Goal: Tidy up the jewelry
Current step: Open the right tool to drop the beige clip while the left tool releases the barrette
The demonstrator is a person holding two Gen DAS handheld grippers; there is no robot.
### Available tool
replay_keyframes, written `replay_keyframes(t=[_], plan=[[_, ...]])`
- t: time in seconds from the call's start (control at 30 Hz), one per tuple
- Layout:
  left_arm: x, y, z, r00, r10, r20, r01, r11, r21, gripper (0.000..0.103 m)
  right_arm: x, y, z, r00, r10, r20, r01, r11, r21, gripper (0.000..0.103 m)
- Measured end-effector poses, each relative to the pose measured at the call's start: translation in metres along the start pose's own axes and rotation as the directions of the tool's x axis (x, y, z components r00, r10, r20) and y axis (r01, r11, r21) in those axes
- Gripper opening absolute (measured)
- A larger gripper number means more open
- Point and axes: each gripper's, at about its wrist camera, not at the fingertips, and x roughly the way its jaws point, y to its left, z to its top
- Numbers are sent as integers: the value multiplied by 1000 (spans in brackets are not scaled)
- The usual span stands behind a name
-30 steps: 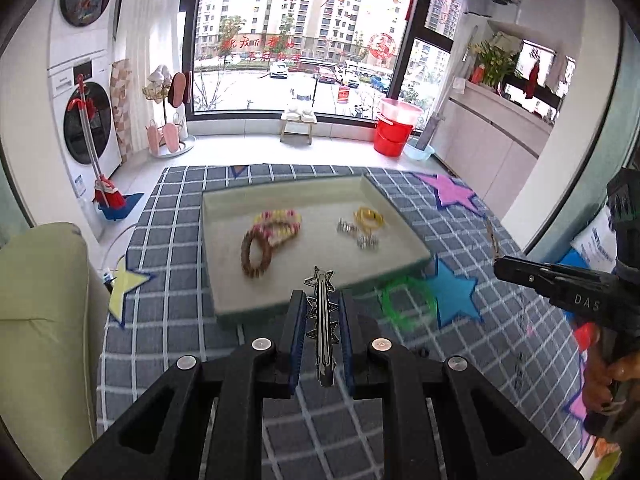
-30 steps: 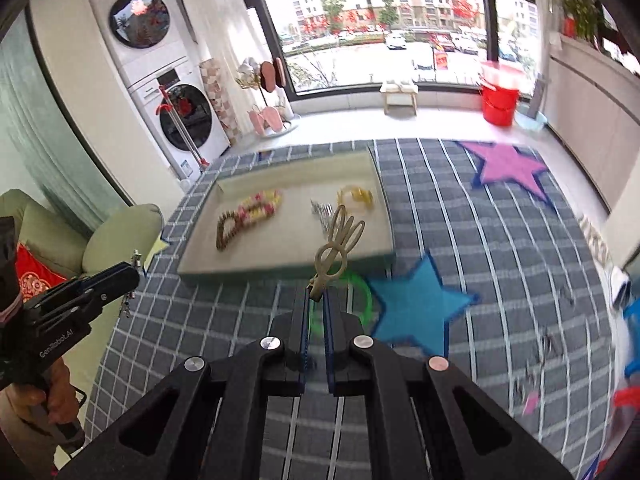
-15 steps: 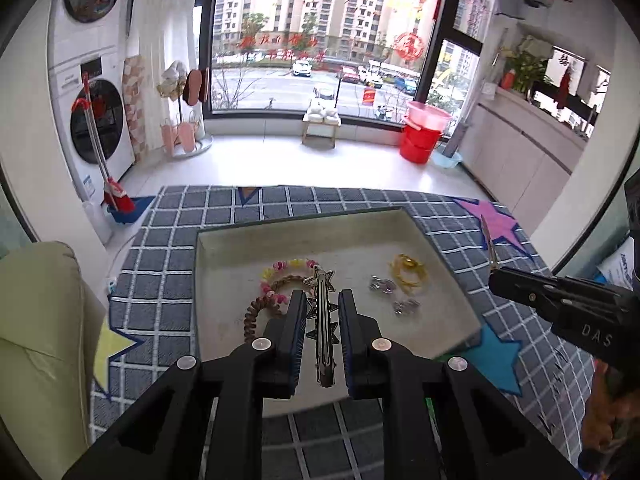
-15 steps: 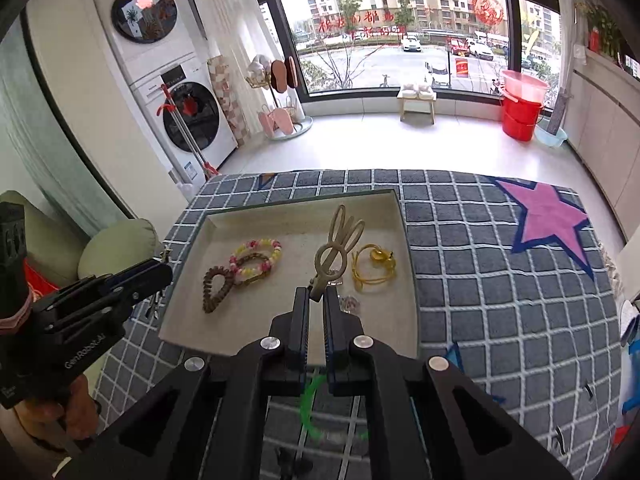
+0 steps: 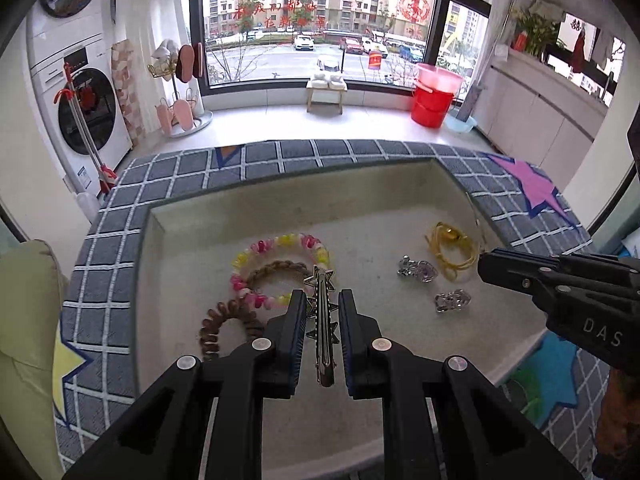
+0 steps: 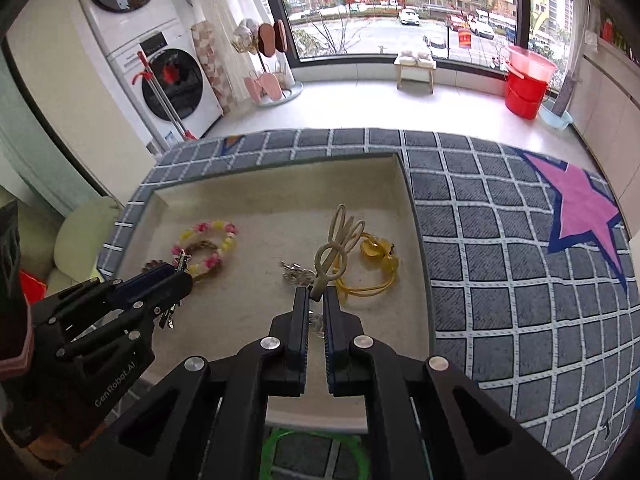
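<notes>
**Two claws hold hair clips over the jewelry tray**

The left gripper (image 5: 322, 312) is clamped on a silver star hair clip (image 5: 322, 316). The clip sticks out past the black fingers (image 5: 294, 320), with a little star at its tip. It hangs over the near left part of the beige tray (image 5: 280, 204).

The right gripper (image 6: 316, 308) is clamped on a cream hair clip (image 6: 336, 248) with long loops like bunny ears. The clip points up and away, over the right side of the tray.

Inside the tray lie other pretty things. On the left is a pink and yellow bead bracelet (image 5: 280, 268). A braided tan band (image 5: 276, 270) lies inside that ring of beads. A brown coil hair tie (image 5: 222, 328) sits near it, on the near left. On the right is a yellow cord necklace (image 5: 452, 250), close to the tray's right wall. Two shiny clear gem pieces (image 5: 416, 270) lie just beside the yellow cord, one nearer than the other.

The tray sits on a gray checked cloth (image 6: 500, 280) with white lines. A big pink star (image 6: 580, 208) is on the cloth, far to the right of the tray. A green ring (image 6: 316, 456) lies on the cloth just near the tray's front edge, partly hidden by the right gripper.
</notes>
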Motion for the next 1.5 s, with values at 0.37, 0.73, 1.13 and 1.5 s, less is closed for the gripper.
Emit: replay_keyframes(t=[0.37,0.73,1.13,1.5], plan=[[23,-7,-7,998,31,-46,-29,999,38,31,25,-10,-1,999,-26,-46,26,1000,-4,7],[23,-12,-11,997,49,-51,-46,998,45,31,31,-16,-7,997,-15,-70,17,999,30,9],[18,-14,-11,997,64,-45,-62,997,45,31,17,-10,-9,999,0,-34,1,999,37,50],[-9,-5,-3,991,114,65,-116,993,31,31,-18,-20,-7,999,0,44,-5,993,117,55]])
